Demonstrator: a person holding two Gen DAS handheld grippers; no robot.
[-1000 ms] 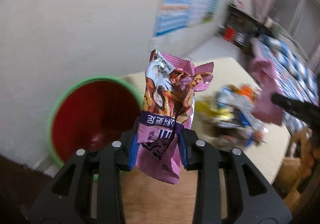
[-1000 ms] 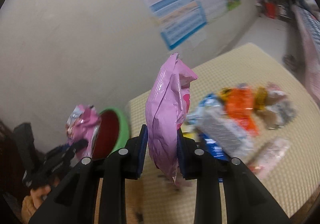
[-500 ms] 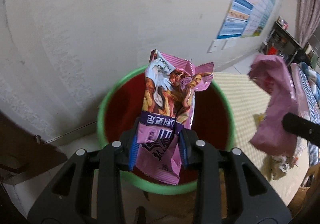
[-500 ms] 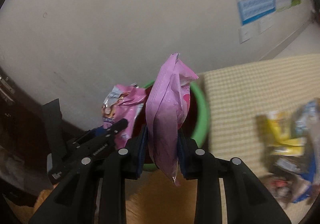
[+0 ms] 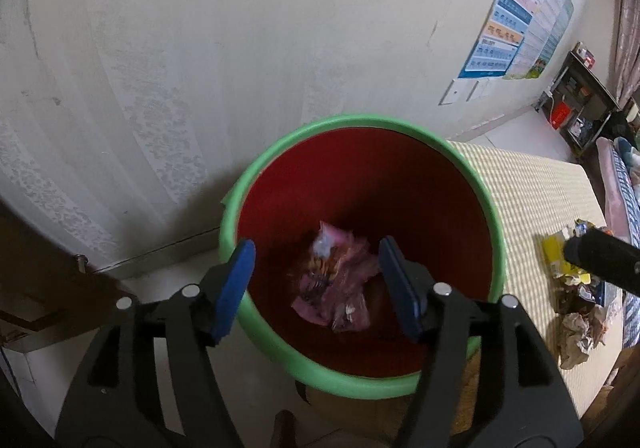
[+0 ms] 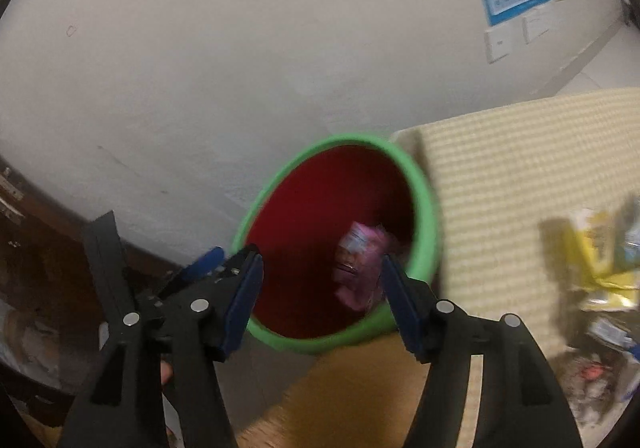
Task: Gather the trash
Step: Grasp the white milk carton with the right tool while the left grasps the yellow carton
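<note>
Both grippers hang over the red bin [image 5: 360, 184] with the green rim. The left gripper [image 5: 316, 284] and right gripper [image 6: 320, 296] have just spread open, holding nothing. The pink wrappers [image 5: 334, 288] are down inside the bin

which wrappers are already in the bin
The pink snack wrappers lie inside the green-rimmed red bin; the yellow wrapper and crumpled litter remain on the mat.
</note>
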